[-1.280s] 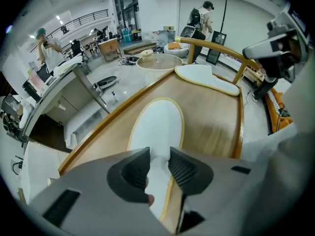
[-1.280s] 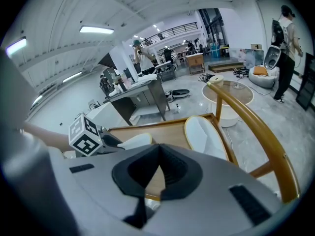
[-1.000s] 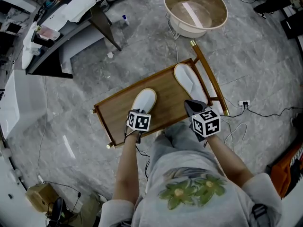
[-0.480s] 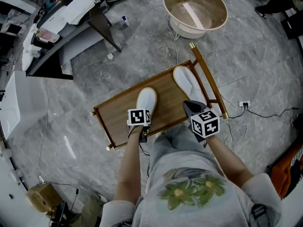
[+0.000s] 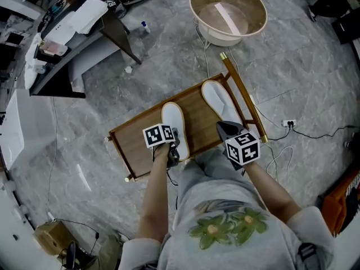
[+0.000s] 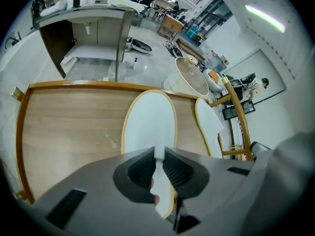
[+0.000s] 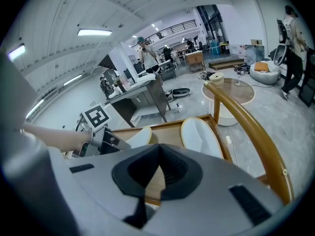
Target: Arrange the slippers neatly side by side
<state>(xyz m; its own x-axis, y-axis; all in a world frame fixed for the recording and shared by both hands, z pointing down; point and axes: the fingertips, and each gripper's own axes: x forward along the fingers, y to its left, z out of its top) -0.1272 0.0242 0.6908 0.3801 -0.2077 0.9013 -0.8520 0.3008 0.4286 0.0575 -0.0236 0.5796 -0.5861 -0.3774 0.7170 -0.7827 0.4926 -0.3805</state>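
**Left slipper pinched by the heel, gap left to close**

Head view: forearm stretched forward, left claw (image 5: 173, 151) tipped steeply down at the bench's (image 5: 140, 142) near edge. The left slipper (image 5: 173, 120) sits mid-bench and the right slipper (image 5: 220, 101) lies apart at the right end.

Left gripper view: the claw has just been closing and it's clamped on the heel rim. Next, I'd guess, drag it right and square it up parallel.

Right gripper view: right claw (image 7: 158, 168) is together and empty, hovering by the near right corner.

Wooden trolley (image 5: 135, 142), round beige tub (image 5: 225, 36), grey desk (image 5: 73, 41), marble floor (image 5: 84, 117), power socket (image 5: 289, 123)
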